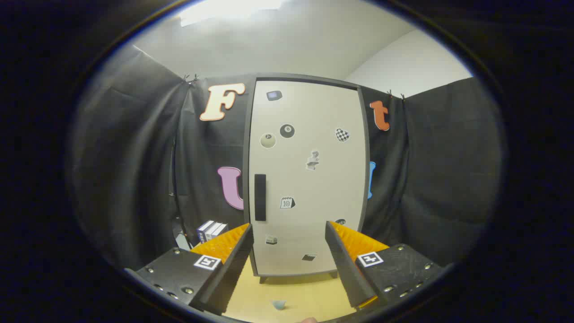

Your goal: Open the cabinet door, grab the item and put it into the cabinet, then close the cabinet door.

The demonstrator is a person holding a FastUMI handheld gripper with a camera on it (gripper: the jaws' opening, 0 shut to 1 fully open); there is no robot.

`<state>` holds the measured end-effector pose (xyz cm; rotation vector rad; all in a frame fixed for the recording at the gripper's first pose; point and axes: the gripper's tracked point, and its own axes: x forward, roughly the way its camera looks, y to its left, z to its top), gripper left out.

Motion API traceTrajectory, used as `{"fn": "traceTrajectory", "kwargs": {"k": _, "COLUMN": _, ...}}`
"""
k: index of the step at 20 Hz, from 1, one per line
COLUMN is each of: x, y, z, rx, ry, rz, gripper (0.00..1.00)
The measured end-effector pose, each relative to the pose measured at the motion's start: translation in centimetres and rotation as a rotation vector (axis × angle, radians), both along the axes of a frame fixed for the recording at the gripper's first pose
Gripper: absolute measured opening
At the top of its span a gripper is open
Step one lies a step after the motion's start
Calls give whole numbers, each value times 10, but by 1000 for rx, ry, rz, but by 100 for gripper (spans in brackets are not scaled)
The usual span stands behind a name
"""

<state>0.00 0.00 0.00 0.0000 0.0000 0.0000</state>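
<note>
The cabinet [307, 179] stands upright on the table [296, 294], straight ahead of the gripper [289, 231], backed by the dark cloth wall of the booth. Its pale door [314, 188] is shut flush in a dark frame, and a dark vertical handle [260, 197] sits on the door's left side, about halfway up. Small stickers [287, 131] are scattered across the door face, among them a black billiard ball, a pale ball beside it, a checkered one toward the cabinet's right edge and a little calendar just right of the handle.

The gripper stands wide open, its two fingers spread apart with nothing between them; the lower part of the cabinet door shows through the gap. The fingers are short of the cabinet and touch neither door nor handle.

A small pale blue item [279, 304] lies on the table in front of the cabinet, well below its feet, between the two fingers; it is too small to identify. To the left of the cabinet, low against the cloth, stand a few blue and white boxes [210, 230].
</note>
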Motion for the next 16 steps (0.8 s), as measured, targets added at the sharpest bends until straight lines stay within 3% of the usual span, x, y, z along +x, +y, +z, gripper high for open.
{"fn": "traceTrajectory", "kwargs": {"k": 16, "x": 17, "y": 1, "z": -4, "rx": 7, "ry": 15, "rz": 34, "gripper": 95}}
